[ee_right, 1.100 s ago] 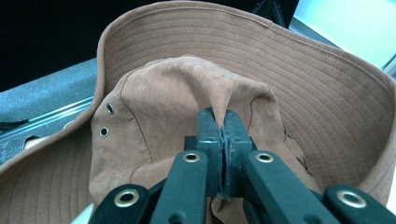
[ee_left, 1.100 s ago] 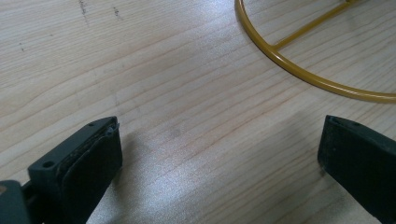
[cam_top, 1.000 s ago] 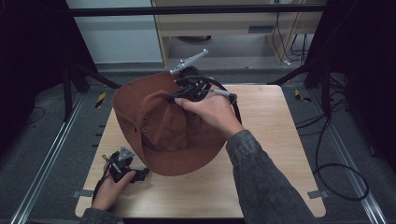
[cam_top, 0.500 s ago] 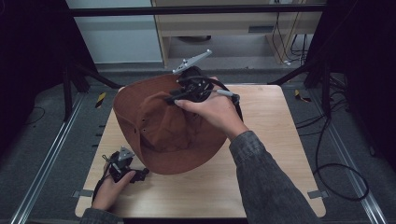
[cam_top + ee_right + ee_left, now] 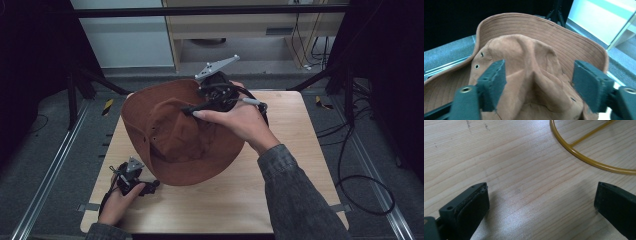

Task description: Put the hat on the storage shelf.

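**Brown hat lifted over the bench, both claws open**

The brown hat (image 5: 175,135) is a soft, wide-brimmed one with small metal eyelets in its crown. It is tilted over the left half of the bench (image 5: 300,165), its far edge raised toward the far side and its near brim low near the bench's near-left corner. The right claw (image 5: 192,110) is at the hat's crown, held by the right hand (image 5: 240,122). In the right gripper view its jaws stand wide apart on either side of a raised fold of the crumpled crown (image 5: 534,72); whether either jaw touches the fabric cannot be told. The left claw (image 5: 152,185) rests low at the near-left corner of the bench, just beside the hat's near brim, in the left hand (image 5: 117,202). In the left gripper view its jaws are spread wide over bare wood with nothing between them, and a yellow wire ring (image 5: 584,157) lies on the bench beyond them.
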Motion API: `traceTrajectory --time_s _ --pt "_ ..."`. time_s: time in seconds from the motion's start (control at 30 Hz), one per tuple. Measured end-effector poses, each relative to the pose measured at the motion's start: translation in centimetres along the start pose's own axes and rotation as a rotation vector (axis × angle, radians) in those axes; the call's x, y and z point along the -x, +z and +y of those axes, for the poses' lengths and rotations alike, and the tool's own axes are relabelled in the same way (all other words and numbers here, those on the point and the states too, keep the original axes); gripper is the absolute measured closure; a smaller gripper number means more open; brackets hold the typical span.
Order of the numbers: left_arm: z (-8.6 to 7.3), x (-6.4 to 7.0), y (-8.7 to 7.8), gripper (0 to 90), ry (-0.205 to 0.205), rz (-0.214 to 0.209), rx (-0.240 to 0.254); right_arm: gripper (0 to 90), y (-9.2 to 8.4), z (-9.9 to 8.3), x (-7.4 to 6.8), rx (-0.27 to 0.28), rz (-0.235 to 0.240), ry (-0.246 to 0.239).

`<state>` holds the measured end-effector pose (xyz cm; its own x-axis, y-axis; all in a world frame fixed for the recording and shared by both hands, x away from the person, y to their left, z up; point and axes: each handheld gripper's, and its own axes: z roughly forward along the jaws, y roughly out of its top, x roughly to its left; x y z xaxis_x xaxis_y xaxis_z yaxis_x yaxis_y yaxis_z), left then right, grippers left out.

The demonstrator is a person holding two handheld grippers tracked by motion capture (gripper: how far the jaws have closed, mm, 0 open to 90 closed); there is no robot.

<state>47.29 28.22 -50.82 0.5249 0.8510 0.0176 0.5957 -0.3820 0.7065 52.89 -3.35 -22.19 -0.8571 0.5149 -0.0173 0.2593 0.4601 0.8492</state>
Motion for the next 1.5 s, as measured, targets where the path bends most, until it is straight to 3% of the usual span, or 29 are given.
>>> traceTrajectory --time_s 0.5,0.77,1.0,1.3,1.5 --pt "0.0 0.0 0.0 0.0 -0.001 0.002 0.005 8.8 -3.3 -2.5 2.4 0.05 -0.08 0.074" --pt "0.0 0.0 0.1 0.0 0.0 0.002 0.004 6.5 -6.1 -5.7 4.6 0.074 -0.136 0.123" --pt "0.1 0.1 0.1 0.0 -0.002 -0.001 0.006 7.0 -8.0 -8.8 6.7 0.058 -0.182 0.156" --pt "0.1 0.1 0.1 0.0 -0.003 -0.001 0.006 8.4 -9.2 -13.1 9.1 0.043 -0.235 0.225" --pt "0.1 0.1 0.1 0.0 -0.004 -0.001 0.006 8.8 -8.8 -15.5 10.0 0.011 -0.274 0.256"
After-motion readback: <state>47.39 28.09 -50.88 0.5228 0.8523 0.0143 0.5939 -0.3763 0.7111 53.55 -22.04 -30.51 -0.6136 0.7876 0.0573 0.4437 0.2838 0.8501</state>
